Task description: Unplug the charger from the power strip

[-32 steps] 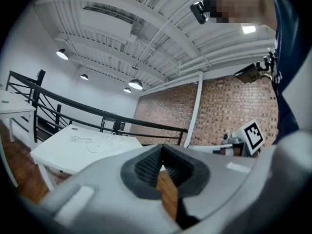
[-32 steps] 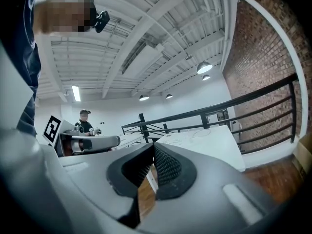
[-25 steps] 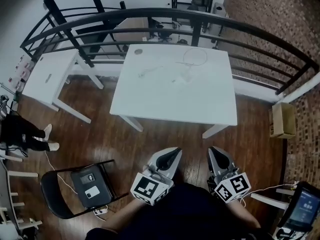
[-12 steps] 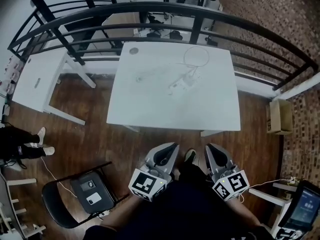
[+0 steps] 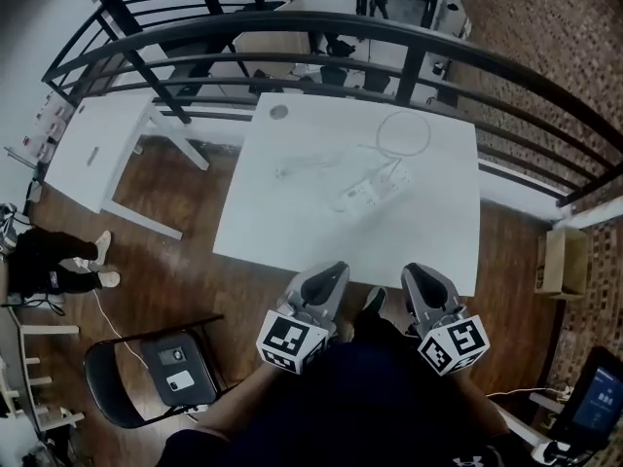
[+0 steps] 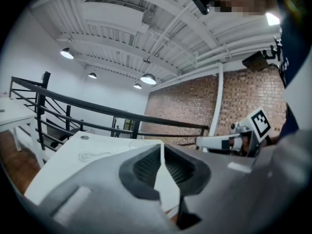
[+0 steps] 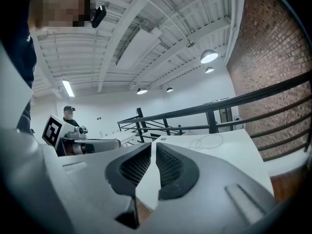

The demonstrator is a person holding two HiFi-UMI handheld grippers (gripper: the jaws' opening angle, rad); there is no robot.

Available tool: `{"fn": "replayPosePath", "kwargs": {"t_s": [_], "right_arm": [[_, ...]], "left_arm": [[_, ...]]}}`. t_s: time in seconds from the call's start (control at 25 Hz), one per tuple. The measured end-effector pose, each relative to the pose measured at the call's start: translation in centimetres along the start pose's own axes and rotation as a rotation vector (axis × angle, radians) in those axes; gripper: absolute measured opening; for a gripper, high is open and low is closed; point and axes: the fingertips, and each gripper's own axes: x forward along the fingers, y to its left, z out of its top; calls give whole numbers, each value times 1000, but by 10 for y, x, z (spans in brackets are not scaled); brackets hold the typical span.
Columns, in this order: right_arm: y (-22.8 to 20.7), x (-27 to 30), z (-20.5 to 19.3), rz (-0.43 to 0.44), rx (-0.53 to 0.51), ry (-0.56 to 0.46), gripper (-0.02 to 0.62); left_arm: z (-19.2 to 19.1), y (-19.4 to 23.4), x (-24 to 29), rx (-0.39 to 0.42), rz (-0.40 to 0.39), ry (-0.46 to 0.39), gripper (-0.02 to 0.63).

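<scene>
- As the person walks up to the white rectangular worktop [image 5: 292, 224], its near edge now lies just ahead of both grippers; a second ago a wide band of brown wooden floor [image 5: 185, 261] separated them.
- Left gripper [image 5: 334, 269] has its jaws all but pressed together, and nothing is caught between them.
- Right gripper [image 5: 417, 270] has just been easing its jaws apart, though only to a thin slit, and it too is empty.
- Both grippers sit side by side at the near edge and point across the worktop, slightly downward.
- Out on the right half of the worktop lies the white power strip [image 5: 376, 190], set at a slant and well apart from both grippers.
- From the head view the charger is too small to pick out from the strip's own body, so which socket holds it cannot be told.
- Beyond the strip, at the far right, lies a loose white cable loop [image 5: 404, 134].
- For the task this means only the approach is being made: nothing has been touched, and the charger is probably still plugged in.
- Next, by my judgement, the jaws need to spread much wider, one gripper steadying the strip while the other pulls the charger.
</scene>
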Motion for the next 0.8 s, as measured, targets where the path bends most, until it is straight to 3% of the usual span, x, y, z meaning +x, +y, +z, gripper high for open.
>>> {"fn": "replayPosePath", "kwargs": {"t_s": [0.28,0.44,0.64,0.8], "right_arm": [[-75,46,8,22,2,77,129],[-104,76,-3,23,-76,134,159],[-125,123,-27,-11,-85,214,187],[-134,161,-52,-53,-88,277,222]], "left_arm": [[1,27,73,75,97,43,83],[-17,56,105,112,152,120,119],[-51,88,139,154,143,244,178],[-91,109,165,183,92,364,209]]}}
